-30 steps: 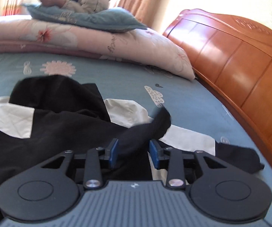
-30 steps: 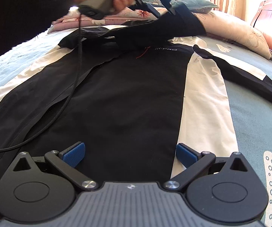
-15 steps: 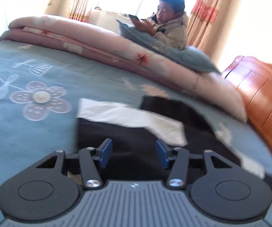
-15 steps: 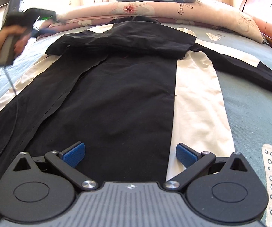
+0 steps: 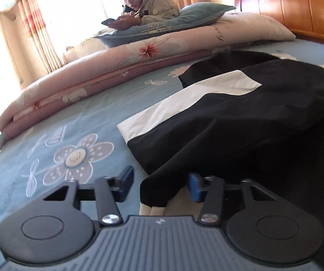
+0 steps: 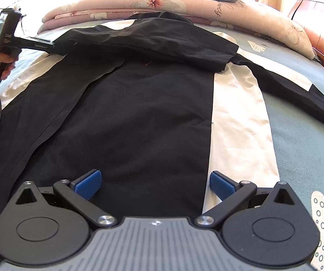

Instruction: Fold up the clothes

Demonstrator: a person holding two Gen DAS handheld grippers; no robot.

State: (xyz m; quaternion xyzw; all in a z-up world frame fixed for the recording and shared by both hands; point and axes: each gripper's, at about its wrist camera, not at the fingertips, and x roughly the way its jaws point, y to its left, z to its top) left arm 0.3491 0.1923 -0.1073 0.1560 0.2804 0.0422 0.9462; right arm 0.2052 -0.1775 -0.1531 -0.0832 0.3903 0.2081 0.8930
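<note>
Black-and-white jacket point(image 6: 144, 103) spread flat on blue sheet point(image 5: 56, 117); left gripper point(image 5: 159, 185) jaws parted, a black fold lying between them; right gripper point(image 6: 154, 184) jaws wide apart, empty, jacket body just ahead

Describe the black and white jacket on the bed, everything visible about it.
The jacket lies spread flat on the blue flower-print sheet, collar toward the rolled pink quilt. It looks like a thin woven shell: black body with a broad white panel down one side and white on the sleeves. One sleeve is folded across the chest; the other stretches outward over the sheet. The left tongs are open around a black sleeve edge; the right tongs hover open near the hem.
</note>
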